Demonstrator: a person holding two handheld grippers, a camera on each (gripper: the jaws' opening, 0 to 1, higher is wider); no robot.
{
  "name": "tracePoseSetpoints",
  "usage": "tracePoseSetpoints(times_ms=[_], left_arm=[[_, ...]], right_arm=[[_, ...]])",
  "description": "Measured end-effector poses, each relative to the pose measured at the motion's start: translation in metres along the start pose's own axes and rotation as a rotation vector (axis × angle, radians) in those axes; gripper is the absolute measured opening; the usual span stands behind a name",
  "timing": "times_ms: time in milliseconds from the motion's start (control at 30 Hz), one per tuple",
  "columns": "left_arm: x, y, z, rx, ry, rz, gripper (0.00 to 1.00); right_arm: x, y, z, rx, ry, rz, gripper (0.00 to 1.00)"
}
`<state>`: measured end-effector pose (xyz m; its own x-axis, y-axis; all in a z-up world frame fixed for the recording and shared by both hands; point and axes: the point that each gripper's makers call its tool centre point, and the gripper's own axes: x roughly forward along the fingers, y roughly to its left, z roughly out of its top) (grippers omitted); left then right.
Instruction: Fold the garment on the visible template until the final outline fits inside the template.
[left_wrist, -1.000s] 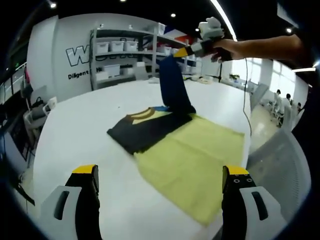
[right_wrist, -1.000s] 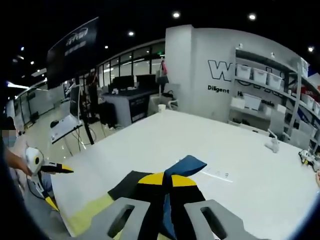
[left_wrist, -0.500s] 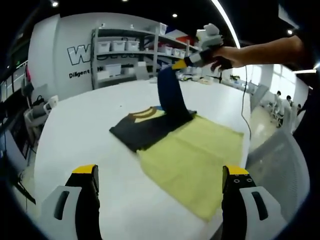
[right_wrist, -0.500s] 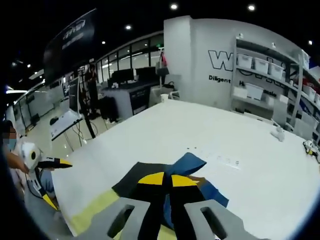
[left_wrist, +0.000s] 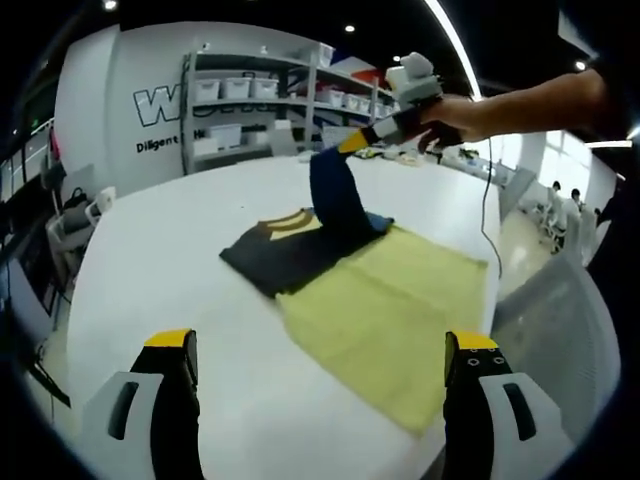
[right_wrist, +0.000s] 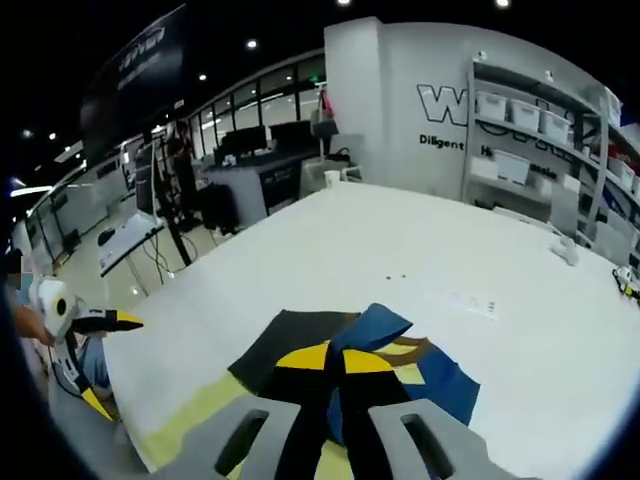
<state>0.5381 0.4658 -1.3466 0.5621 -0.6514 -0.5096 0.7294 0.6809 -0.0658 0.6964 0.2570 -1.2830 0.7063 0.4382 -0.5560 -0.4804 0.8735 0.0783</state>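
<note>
Garment (left_wrist: 300, 250) edge in right tongs (right_wrist: 336, 362).

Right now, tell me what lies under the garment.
Under the garment lie the yellow template and the white table. How far the template runs beneath the dark cloth is covered. The right gripper holds a blue flap up.

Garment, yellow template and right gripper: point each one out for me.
garment (left_wrist: 285, 258), left gripper view, dark body lying flat.
yellow template (left_wrist: 390, 320), left gripper view, bare middle.
right gripper (left_wrist: 352, 143), left gripper view, yellow tips pinching the lifted blue cloth.
</note>
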Motion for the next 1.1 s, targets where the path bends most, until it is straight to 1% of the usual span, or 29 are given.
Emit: tracePoseSetpoints(times_ms=[167, 300, 467, 733, 967, 1100], left_arm=[[-0.001, 0.001, -0.004, -0.003, 0.005, -0.004, 0.99], [-0.002, 0.003, -0.007, -0.012, 0.008, -0.005, 0.99], [-0.004, 0.005, -0.010, -0.024, 0.011, -0.005, 0.99], [-0.006, 0.006, -0.008, -0.014, 0.011, -0.021, 0.99], [-0.008, 0.008, -0.005, -0.022, 0.004, -0.021, 0.99], [-0.008, 0.008, -0.006, -0.032, 0.001, -0.022, 0.98]], right_arm=[[0.012, 0.014, -0.009, 0.004, 0.020, 0.018, 0.00], [0.022, 0.020, -0.013, 0.008, 0.035, 0.025, 0.00], [0.034, 0.027, -0.020, -0.006, 0.052, 0.029, 0.00], [0.049, 0.037, -0.034, 0.014, 0.088, 0.038, 0.00], [0.064, 0.046, -0.044, 0.033, 0.112, 0.045, 0.00], [0.072, 0.053, -0.049, 0.043, 0.122, 0.054, 0.00]])
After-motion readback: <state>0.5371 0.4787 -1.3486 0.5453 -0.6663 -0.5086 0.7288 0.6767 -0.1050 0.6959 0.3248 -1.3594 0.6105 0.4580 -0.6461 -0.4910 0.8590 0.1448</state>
